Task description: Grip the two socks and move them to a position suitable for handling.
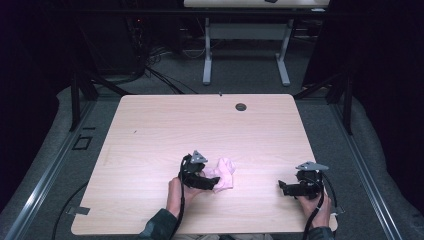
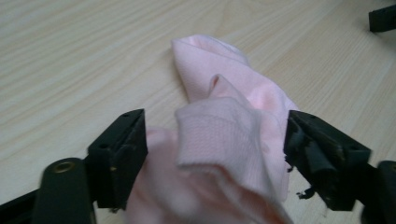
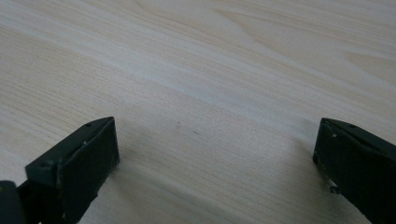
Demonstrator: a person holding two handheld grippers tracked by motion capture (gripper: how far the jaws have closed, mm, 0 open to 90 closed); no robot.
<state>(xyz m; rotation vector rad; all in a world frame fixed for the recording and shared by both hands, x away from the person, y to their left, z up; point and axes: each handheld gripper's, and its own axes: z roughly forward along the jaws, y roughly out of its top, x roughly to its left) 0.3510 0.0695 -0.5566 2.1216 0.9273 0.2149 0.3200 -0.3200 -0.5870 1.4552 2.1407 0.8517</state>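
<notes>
The left gripper stood with jaws spread around the bunched pink sock on the table, apparently letting it go, so next it likely needed lifting clear, while the right gripper waited, jaws wide and unladen.

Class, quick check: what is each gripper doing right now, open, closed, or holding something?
Left gripper: open, jaws either side of the pink sock on the table, not pressing it.
Right gripper: open, nothing between its jaws.
</notes>
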